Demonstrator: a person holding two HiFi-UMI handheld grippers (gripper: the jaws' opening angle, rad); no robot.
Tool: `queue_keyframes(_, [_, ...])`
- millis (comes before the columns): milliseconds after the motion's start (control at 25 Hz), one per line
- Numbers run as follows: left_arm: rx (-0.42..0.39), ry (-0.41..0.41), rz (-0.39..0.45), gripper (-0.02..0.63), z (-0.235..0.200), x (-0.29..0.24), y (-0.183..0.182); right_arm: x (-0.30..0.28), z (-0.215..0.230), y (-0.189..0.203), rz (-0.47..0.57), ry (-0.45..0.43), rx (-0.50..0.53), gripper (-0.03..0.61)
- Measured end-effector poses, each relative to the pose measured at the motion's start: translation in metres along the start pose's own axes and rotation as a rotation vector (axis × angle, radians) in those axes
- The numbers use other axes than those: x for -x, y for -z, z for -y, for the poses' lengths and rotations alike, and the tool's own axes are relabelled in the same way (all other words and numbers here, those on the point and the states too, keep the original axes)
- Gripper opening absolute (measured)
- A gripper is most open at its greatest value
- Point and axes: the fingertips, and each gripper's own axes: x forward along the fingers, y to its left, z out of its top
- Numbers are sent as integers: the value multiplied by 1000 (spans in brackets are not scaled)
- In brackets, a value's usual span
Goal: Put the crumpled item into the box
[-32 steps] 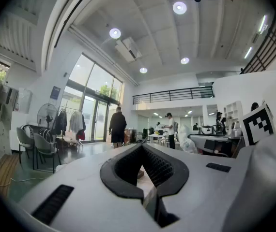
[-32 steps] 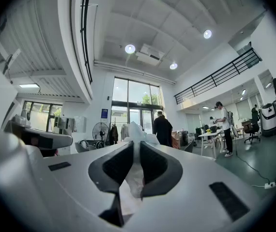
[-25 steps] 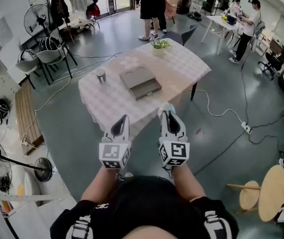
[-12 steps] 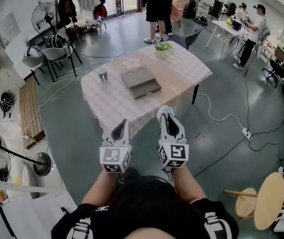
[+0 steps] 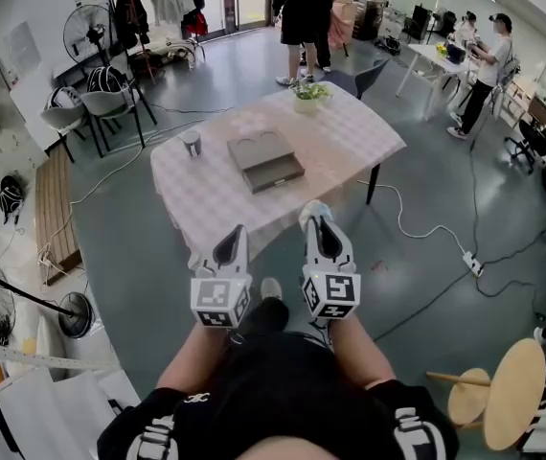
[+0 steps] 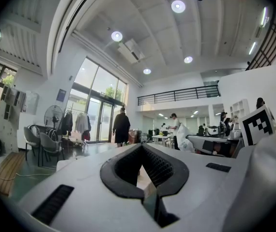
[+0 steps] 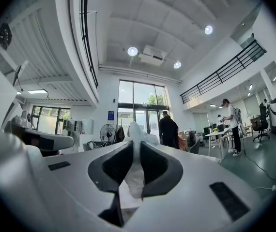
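The right gripper (image 7: 134,148) has its fingers (image 7: 113,164) clenched on the crumpled item (image 7: 134,175). It is a white wad whose long axis runs along the fingers, with its loose end poking past the tips toward 12 o'clock. The left gripper (image 6: 142,148) is closed tip to tip on nothing. Both are by the near edge of the worktop (image 5: 350,142). The box (image 5: 266,159) lies at the wad's 11 o'clock, well apart, with bare cloth around it. A cup (image 5: 192,143) stands at the box's 9 o'clock.
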Motion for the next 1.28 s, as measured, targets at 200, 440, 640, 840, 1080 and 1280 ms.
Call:
queue_keyframes(200, [7,15,-3,-9,5,-29,4,-16,20,5,-5,5,7,46])
queue_keyframes(440, [15,31,-18,-9,1,-67,16,-46,36,19,-23,0,14,46])
queue_keyframes(640, [23,33,-19,-9,-17,-110,25,-89,46,33,-33,-11,17,46])
queue_keyframes(840, [19,33,-31,-9,-35,-171,22,-146,68,35,-39,-21,18,46])
queue_keyframes(1080, [26,28,-43,-9,-66,-256,13,-230,98,36,-51,-31,14,46])
queue_keyframes(1280, [31,19,-54,-9,-101,-331,11,-311,119,42,-64,-44,12,46])
